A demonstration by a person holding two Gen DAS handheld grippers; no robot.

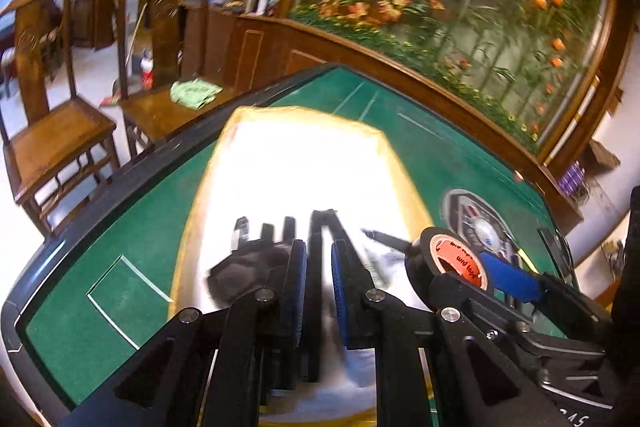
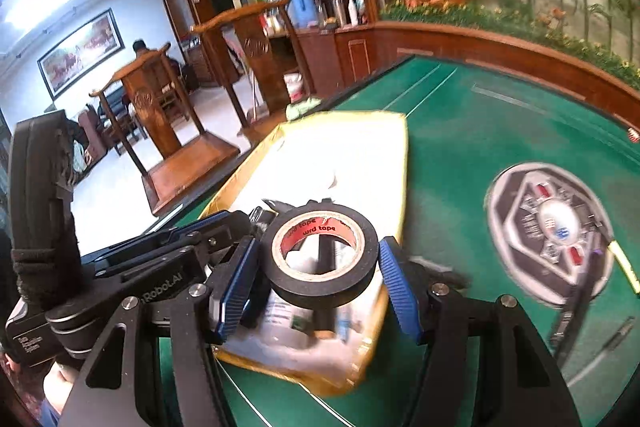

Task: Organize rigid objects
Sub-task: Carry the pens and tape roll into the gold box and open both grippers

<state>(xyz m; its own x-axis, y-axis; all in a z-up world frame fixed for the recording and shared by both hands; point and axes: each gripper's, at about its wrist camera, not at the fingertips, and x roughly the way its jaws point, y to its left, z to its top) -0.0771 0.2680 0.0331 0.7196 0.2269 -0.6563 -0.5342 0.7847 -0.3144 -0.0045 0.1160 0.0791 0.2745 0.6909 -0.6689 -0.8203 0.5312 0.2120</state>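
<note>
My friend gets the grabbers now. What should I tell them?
Right gripper: holding the black tape roll between its blue pads, above the tray.
Left gripper: shut on a thin black tool, also over the tray.
Tray: sits on the green table; its contents are too blurred to name.
Done: both items picked up.
Left: probably set each down in its spot.
</note>
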